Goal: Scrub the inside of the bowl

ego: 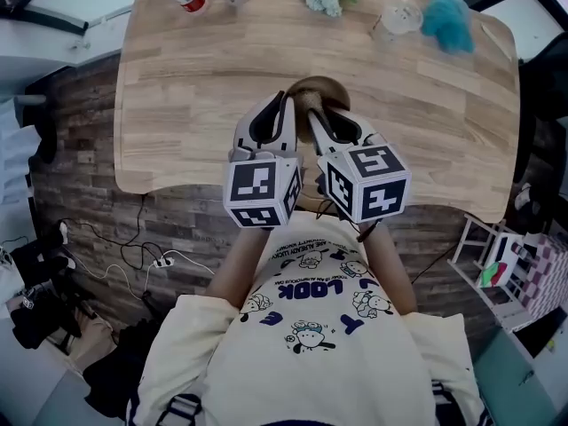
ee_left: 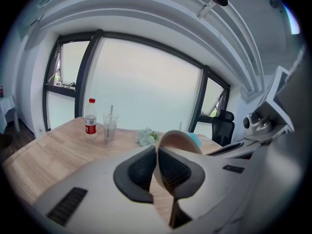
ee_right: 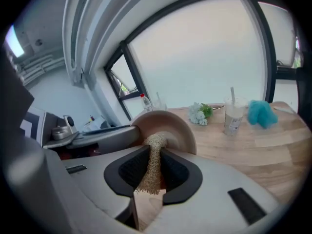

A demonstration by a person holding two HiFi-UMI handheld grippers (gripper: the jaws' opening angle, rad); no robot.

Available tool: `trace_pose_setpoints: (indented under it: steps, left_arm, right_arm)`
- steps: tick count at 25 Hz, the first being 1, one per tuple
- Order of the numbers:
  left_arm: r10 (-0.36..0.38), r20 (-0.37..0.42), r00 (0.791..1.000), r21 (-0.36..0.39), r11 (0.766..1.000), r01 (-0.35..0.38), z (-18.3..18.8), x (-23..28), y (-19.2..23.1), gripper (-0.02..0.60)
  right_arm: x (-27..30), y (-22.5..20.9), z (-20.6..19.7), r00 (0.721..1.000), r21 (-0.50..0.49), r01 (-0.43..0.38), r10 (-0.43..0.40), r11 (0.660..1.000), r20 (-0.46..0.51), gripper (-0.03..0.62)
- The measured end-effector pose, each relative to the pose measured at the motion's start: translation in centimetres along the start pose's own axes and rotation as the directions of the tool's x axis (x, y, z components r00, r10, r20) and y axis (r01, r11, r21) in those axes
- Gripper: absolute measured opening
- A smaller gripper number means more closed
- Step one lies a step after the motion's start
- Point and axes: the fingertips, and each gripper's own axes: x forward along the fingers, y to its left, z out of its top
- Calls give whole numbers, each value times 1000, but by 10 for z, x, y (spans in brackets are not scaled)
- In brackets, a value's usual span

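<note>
Tan bowl (ee_right: 170,123) stood on edge over the bench (ego: 195,87), near its front. The left tool (ee_left: 157,152) was clamped shut on its rim. The right tool (ee_right: 155,152) gripped a loofah (ee_right: 156,140), jaws narrowly apart around it, its end against the bowl's inside. Scrubbing seemed under way; next, the loofah likely needed sweeping around the wall while the left tool steadied the bowl.
</note>
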Motion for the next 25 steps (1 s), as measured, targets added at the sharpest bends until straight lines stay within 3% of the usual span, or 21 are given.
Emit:
trace_pose_setpoints:
  steps: [7,16,19,25]
  left_arm:
    - [-5,-17,1000,23,1000,5,-1,-3,2,52]
    - [-34,-55,998,40,999,36,-12,-5,-5,54]
    - [-43,-59,997,39,998,45,-14,-6,-7,54]
    - [-51,-57,997,29,998,53,-16,-5,-11,51]
  right_arm:
    - [-1,-14,-6,992,-192,85,-100,978,-71,66]
    - [-8,-25,3,964,-369,239,-265,898,-20,66]
    - [-11,-21,6,961,-409,257,-278,876,10,67]
    - [-15,-13,16,972,-397,228,-230,889,44,67]
